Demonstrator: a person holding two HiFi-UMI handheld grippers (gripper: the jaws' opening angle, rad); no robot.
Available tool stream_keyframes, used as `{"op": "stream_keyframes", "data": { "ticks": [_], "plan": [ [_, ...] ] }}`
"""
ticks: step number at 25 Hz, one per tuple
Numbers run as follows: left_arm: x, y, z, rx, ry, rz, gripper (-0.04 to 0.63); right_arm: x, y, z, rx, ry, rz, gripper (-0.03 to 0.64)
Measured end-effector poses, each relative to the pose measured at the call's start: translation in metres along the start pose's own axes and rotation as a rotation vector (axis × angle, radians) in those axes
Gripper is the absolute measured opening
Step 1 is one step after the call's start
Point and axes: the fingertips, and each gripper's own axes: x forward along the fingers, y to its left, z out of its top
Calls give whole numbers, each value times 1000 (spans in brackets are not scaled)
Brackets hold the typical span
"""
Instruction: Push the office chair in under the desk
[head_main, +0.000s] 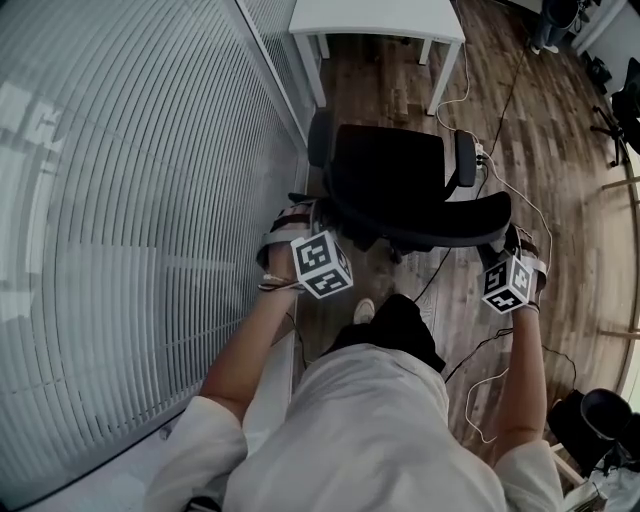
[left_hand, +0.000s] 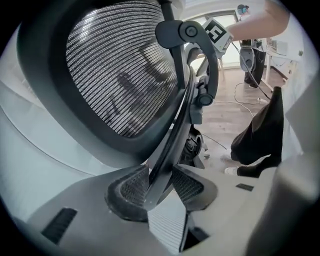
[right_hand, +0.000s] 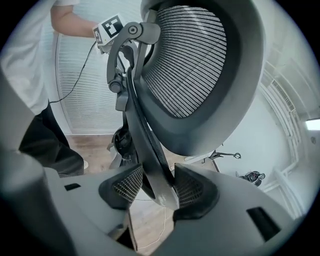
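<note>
Chair (head_main: 400, 185), black, stands on the wood floor (head_main: 560, 150) between the person (head_main: 370, 440) and the white bench (head_main: 380, 20). Its seat faces the bench, short of it and not under it. Blinds (head_main: 120, 200) run along the chair's left side, and a cable (head_main: 525, 195) trails over the floor on its right.

The left gripper (left_hand: 159, 186) is clamped on a dark bar of the chair's back frame at the left end of the back. Both pads press on the bar, and the mesh (left_hand: 120, 75) rises just above them. The right gripper (right_hand: 159, 187) holds the matching bar at the right end the same way, with its pads tight on either side. Both grippers point downward, and the person's arms reach out to the two ends of the chair's back.
</note>
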Motion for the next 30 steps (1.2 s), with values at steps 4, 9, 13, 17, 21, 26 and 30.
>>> {"op": "stream_keyframes", "data": {
  "ticks": [4,9,13,17,21,26,30],
  "plan": [
    [14,9,5,-6,10,6,164,14,-11,-3,-3,4,5,215],
    [24,20,10,-17,12,9,164,25,-24,-4,-2,9,-7,216],
    [33,28,14,-31,13,3,164,35,-36,-4,-2,3,-12,218],
    [41,36,13,-26,26,-3,164,45,-44,-2,-9,0,-6,218],
    [45,43,13,-26,17,-8,164,52,-51,1,-8,-1,-4,218],
    [47,41,14,-31,11,-28,164,56,-53,-1,-2,7,-17,219],
    [51,40,15,-32,4,-35,164,60,-54,-3,6,21,-12,219]
  ]
}}
